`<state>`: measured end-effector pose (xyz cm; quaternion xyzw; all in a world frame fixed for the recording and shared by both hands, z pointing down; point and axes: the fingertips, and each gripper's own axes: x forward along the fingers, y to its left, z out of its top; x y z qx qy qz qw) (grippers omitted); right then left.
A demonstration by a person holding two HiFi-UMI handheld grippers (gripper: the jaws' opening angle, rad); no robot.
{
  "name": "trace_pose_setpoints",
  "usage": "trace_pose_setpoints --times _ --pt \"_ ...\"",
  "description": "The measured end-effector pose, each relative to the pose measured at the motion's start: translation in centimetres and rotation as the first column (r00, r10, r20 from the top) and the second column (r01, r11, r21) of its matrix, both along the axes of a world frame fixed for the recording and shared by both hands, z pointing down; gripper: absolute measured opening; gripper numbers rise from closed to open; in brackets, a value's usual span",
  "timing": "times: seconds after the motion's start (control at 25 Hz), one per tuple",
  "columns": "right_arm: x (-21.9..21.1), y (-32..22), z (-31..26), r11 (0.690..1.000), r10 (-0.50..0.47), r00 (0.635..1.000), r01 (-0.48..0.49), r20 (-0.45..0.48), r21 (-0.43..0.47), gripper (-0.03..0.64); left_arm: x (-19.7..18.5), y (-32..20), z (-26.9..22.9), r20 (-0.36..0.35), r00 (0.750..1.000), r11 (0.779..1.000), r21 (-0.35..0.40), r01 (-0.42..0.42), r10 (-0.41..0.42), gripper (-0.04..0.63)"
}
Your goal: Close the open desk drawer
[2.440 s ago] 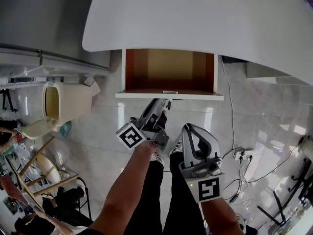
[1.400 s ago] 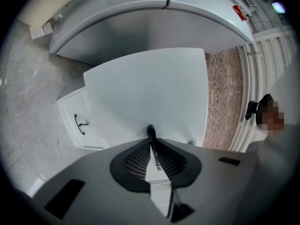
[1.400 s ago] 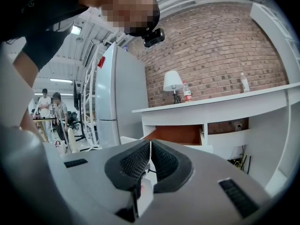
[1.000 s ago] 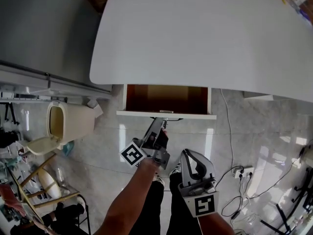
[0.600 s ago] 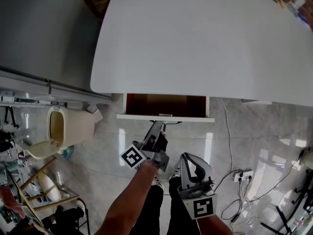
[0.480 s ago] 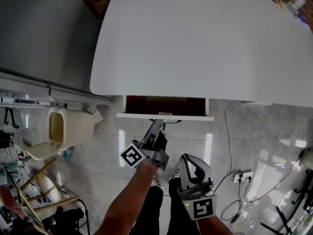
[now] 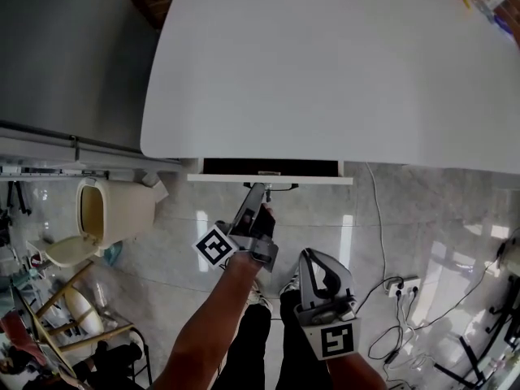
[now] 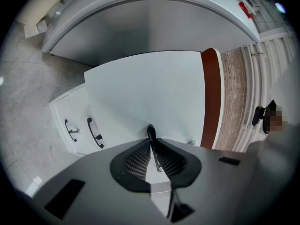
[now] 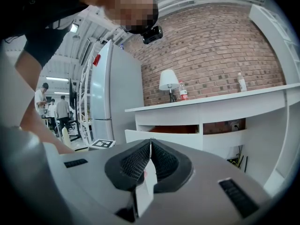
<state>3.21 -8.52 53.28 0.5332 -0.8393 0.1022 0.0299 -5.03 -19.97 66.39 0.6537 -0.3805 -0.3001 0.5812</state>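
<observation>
**As the Drawer Stood Almost Shut, the Left Gripper Gripped Its Handle**

While the white desk drawer [image 7: 268,178] sat pushed nearly all the way in under the white rounded worktop [image 7: 325,71], only a thin dark strip of its inside showed. The left gripper [image 7: 259,201] reached to the drawer front, its fingers [image 8: 136,162] clenched on the slim black drawer handle [image 8: 150,130]. The right gripper [image 9: 150,143] hung back above the pale tiled floor [image 7: 422,218], fingers pressed together on nothing.

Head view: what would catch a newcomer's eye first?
The broad white desk top fills the upper frame, its drawer open only a sliver beneath the front edge. Just below, the left claw is shut on the drawer's dark handle, while the right claw is shut and empty, lower right.
</observation>
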Motion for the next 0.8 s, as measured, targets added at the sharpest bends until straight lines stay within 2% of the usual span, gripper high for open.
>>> trace_pose_setpoints --times 0.24,0.8 --pt "0.7 -0.1 -0.1 1.000 0.018 1.000 -0.018 -0.003 -0.003 0.028 0.2 -1.4 -0.7 -0.020 1.000 1.000 0.000 0.013 -0.013 0.041" --pt "2.7 -1.2 0.2 0.999 0.052 0.999 -0.052 -0.001 0.003 0.028 0.7 -5.8 -1.1 0.001 1.000 1.000 0.025 0.002 -0.002 0.043"
